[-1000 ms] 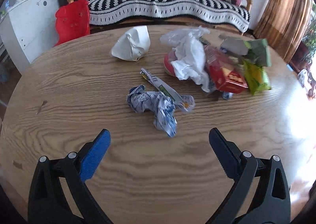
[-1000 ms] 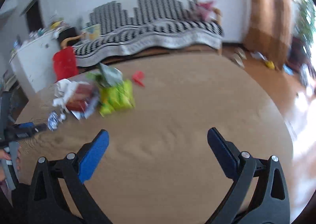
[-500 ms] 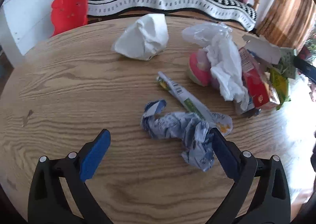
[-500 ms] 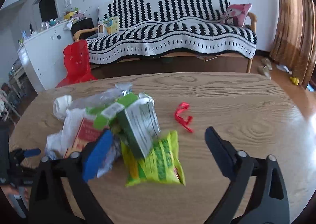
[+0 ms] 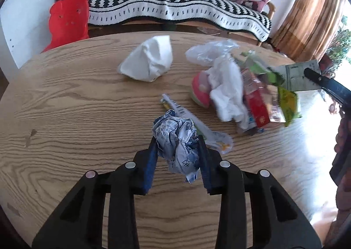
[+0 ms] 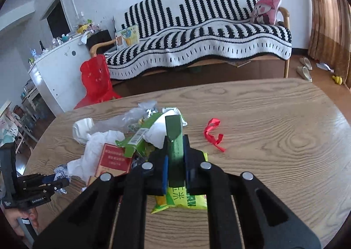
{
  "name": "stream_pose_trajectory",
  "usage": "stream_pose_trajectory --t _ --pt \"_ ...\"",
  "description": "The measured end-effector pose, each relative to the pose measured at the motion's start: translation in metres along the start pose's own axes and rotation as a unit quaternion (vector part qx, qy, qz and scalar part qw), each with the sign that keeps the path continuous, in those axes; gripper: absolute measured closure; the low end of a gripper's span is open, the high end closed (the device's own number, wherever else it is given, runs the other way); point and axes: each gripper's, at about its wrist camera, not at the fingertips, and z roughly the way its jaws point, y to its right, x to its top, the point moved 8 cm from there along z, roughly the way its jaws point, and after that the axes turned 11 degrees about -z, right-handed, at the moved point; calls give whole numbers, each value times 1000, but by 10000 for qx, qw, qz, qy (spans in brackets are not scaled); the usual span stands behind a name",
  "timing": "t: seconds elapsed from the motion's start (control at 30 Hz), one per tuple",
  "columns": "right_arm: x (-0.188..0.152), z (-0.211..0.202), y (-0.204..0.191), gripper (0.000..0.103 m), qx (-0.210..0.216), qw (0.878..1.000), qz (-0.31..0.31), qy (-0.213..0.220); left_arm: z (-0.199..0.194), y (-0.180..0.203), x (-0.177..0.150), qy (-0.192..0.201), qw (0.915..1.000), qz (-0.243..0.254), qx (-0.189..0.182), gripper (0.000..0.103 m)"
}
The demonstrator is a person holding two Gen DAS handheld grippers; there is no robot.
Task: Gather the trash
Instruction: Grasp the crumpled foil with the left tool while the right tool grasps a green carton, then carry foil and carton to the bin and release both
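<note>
My left gripper (image 5: 177, 141) is shut on a crumpled blue-and-white paper wad (image 5: 176, 139) on the wooden table (image 5: 76, 106). My right gripper (image 6: 174, 139) is shut on a flattened green carton (image 6: 173, 137), held upright above a yellow-green snack bag (image 6: 182, 200). The trash pile holds a red box (image 5: 256, 104), white tissue (image 5: 228, 88), a clear plastic bag (image 5: 210, 51) and a pink cup (image 5: 199, 91). A long thin wrapper (image 5: 186, 115) lies beside the wad. A white paper ball (image 5: 149, 62) lies apart at the far left.
A red ribbon (image 6: 212, 132) lies on the table right of the pile. A striped sofa (image 6: 197, 47), a red plastic chair (image 6: 96, 80) and a white cabinet (image 6: 57, 73) stand beyond the table's far edge. The left gripper shows in the right wrist view (image 6: 54, 183).
My left gripper moved forward and closed on the blue-and-white paper wad. My right gripper swung to the pile and closed on the green carton, lifting it upright.
</note>
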Motion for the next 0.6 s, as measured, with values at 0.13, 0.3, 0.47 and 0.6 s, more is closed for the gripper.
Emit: stream_pose_trajectory --t 0.13,0.3,0.47,0.6 --pt "5 -26 3 92 -37 9997 9 224 -18 15 0 93 9997 179 -99 69" --pt "5 -55 7 92 -86 9994 48 347 -42 35 -3 280 9988 353 -181 69" --pt "1 -113 21 92 -174 9978 129 629 -64 77 -10 324 9964 631 -470 69" --pt "-16 -175 46 92 -428 9951 270 845 -79 143 -33 293 9897 1096 -868 69"
